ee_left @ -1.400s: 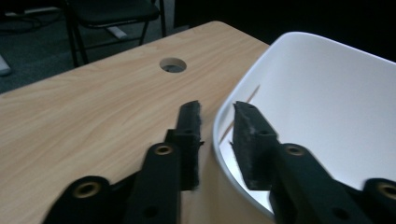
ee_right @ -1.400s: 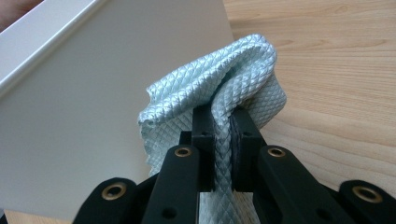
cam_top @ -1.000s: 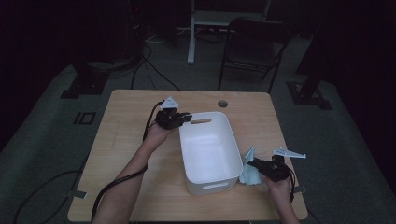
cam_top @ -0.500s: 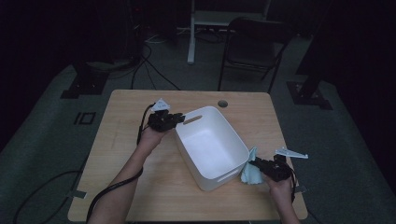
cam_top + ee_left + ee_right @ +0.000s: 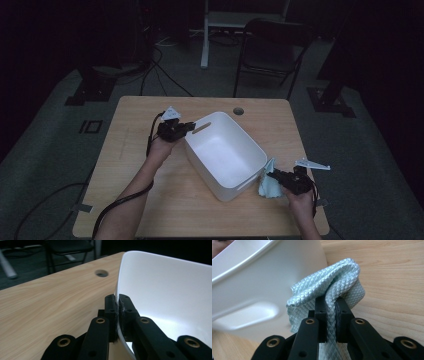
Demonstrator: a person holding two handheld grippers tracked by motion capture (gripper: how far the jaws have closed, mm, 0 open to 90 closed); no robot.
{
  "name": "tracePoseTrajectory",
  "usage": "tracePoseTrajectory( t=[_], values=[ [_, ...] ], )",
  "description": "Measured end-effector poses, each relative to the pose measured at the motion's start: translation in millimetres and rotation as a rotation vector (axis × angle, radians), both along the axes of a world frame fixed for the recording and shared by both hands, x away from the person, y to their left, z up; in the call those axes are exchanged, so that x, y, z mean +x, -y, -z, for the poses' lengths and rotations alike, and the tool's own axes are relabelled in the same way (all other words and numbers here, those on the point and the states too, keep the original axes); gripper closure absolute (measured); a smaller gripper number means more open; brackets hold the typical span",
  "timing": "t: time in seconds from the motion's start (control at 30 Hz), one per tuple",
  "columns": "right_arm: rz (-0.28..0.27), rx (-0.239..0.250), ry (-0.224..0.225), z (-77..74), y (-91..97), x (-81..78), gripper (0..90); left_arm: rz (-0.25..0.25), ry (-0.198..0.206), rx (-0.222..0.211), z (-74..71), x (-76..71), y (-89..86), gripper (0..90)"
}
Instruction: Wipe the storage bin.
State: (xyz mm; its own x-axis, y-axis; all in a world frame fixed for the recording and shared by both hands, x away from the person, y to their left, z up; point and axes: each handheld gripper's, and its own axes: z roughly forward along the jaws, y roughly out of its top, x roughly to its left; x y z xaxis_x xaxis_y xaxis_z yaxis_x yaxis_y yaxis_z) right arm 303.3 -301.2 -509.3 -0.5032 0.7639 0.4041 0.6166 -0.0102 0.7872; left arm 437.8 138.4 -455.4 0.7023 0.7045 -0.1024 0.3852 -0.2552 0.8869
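Two tools grip tub, cloth

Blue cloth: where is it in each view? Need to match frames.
High view: blue cloth lower right, beside the white tub, pinched in the right tool.
Left gripper view: not in it.
Right gripper view: centre, bunched between the jaws.
Shared landmark: the white tub.
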Motion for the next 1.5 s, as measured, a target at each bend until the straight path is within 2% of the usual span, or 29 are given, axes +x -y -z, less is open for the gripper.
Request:
tracePoseTrajectory(
  t=[0.07, 0.47, 0.63, 0.83, 0.87, 0.9, 0.97, 1.03, 1.2, 1.33, 1.37, 1.4, 1.5],
  values=[
    [-0.006, -0.002, 0.003, -0.9, -0.8, -0.7, 82.9, -0.040, 0.001, 0.013, -1.0, -4.1, -4.8, 86.6],
    [-0.038, -0.012, 0.000, -1.4, -11.4, 0.4, 82.9, -0.173, -0.011, 0.053, -3.4, -35.0, -34.2, 86.6],
    [-0.060, -0.005, 0.002, -4.6, -16.9, 0.8, 82.9, -0.218, -0.007, 0.042, -1.9, -50.0, -44.9, 86.5],
    [-0.099, -0.018, 0.032, -12.6, -25.9, -3.0, 82.8, -0.280, 0.005, 0.044, -0.4, -75.4, -55.2, 86.3],
    [-0.099, -0.018, 0.032, -12.6, -25.9, -3.0, 82.8, -0.280, 0.005, 0.044, -0.4, -75.4, -55.2, 86.2],
    [-0.108, -0.014, 0.044, -15.8, -27.9, -4.4, 82.9, -0.293, 0.005, 0.054, -0.7, -82.4, -56.9, 86.2],
    [-0.134, 0.012, 0.071, -26.5, -33.5, -8.7, 82.9, -0.311, -0.008, 0.047, -1.0, -88.3, -58.1, 85.9],
    [-0.162, 0.034, 0.088, -33.5, -38.5, -11.3, 82.9, -0.315, -0.008, 0.051, -1.0, -95.3, -58.1, 85.6],
    [-0.193, 0.039, 0.136, -46.3, -51.7, -7.8, 82.9, -0.315, -0.010, 0.054, -1.2, -106.8, -59.1, 84.7],
    [-0.188, 0.036, 0.126, -43.4, -60.7, 5.5, 82.8, -0.303, -0.005, 0.046, -0.4, -109.8, -60.0, 83.9],
    [-0.187, 0.022, 0.125, -42.4, -62.5, 8.6, 82.8, -0.297, -0.004, 0.046, -0.4, -109.7, -60.1, 83.6],
    [-0.184, 0.018, 0.121, -41.4, -63.9, 11.0, 82.9, -0.292, 0.000, 0.051, -0.4, -110.0, -59.8, 83.3],
    [-0.174, 0.019, 0.126, -38.9, -67.8, 14.3, 82.8, -0.298, 0.038, 0.110, -0.5, -112.5, -55.0, 82.5]
  ],
)
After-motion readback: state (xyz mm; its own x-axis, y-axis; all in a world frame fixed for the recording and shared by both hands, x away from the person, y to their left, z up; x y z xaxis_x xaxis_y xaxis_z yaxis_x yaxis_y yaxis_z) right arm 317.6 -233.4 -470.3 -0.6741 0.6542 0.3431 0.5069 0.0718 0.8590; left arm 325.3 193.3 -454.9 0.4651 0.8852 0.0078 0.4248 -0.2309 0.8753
